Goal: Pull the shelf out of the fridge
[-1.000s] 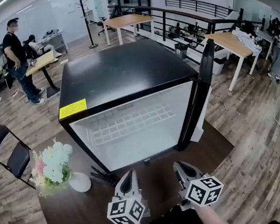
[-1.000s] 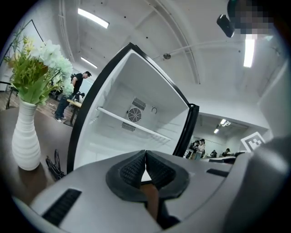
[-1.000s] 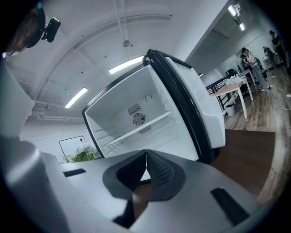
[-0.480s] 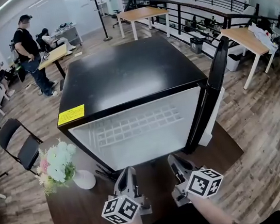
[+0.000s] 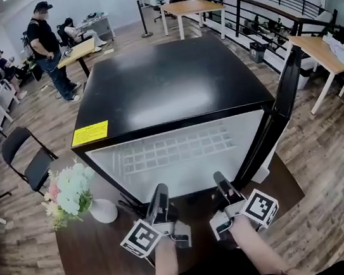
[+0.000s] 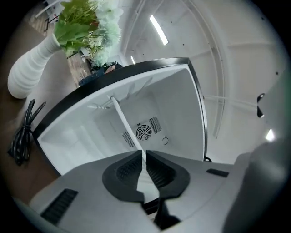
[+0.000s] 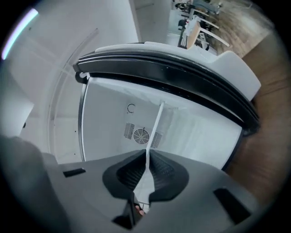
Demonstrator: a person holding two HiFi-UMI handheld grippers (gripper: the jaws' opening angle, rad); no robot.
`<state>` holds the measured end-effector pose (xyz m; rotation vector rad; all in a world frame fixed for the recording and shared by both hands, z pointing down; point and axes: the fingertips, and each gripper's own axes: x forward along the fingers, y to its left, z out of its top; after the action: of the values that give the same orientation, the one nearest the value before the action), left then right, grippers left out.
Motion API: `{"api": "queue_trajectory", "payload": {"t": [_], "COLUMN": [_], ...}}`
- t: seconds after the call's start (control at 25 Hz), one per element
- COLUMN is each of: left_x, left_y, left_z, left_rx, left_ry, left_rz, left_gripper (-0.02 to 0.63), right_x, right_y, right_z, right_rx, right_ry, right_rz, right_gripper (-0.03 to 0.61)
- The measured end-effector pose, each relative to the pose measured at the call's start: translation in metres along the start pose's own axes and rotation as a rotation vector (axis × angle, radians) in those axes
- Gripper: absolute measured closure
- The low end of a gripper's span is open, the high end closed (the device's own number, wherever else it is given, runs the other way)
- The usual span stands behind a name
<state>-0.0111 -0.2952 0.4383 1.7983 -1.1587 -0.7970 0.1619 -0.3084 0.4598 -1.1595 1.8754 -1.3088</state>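
Closest to you, your 2 arms reach out over the dark table (image 5: 95,267). Your left gripper (image 5: 161,189) and your right gripper (image 5: 218,176) are side by side. Both are rolled over at a tilt, and their tips are right at the open front of the fridge (image 5: 164,83). The jaws of each one are pressed together with only a hair of a gap, and they pinch nothing.

On the table to your left are a white vase (image 5: 103,210) of flowers (image 5: 70,190) and a black cable (image 5: 131,209).

The shelf (image 5: 174,149) is inside the fridge. It is a white grid lying flat, partway up. From each gripper it looks like 1 thin white line that runs in line with the closed jaws. A round fan grille (image 6: 143,132) is on the back wall. The black door (image 5: 280,111) stands open on your right.

Far off, a person (image 5: 49,46) stands by some desks (image 5: 82,49).
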Motion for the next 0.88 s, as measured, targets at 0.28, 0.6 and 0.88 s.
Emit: {"api": "queue_trajectory", "payload": {"t": [0.28,0.6,0.88], "left_x": [0.016,0.034,0.044], "left_y": [0.015,0.028,0.043], "left_z": [0.022,0.042,0.056], "left_rx": [-0.069,-0.161,-0.208], "left_ry": [-0.051,-0.071,-0.108], "left_rz": [0.017,0.004,0.002], "left_gripper": [0.590,0.419,0.403], "right_x": [0.028,0.064,0.081], "right_y": [-0.003,0.006,0.001], "right_z": [0.012,0.018,0.020], "right_rx": [0.073,0.123,0.162], "right_ry": [-0.008,-0.009,-0.021], "right_rz": [0.028,0.080,0.080], "right_gripper": [0.574,0.477,0.477]}}
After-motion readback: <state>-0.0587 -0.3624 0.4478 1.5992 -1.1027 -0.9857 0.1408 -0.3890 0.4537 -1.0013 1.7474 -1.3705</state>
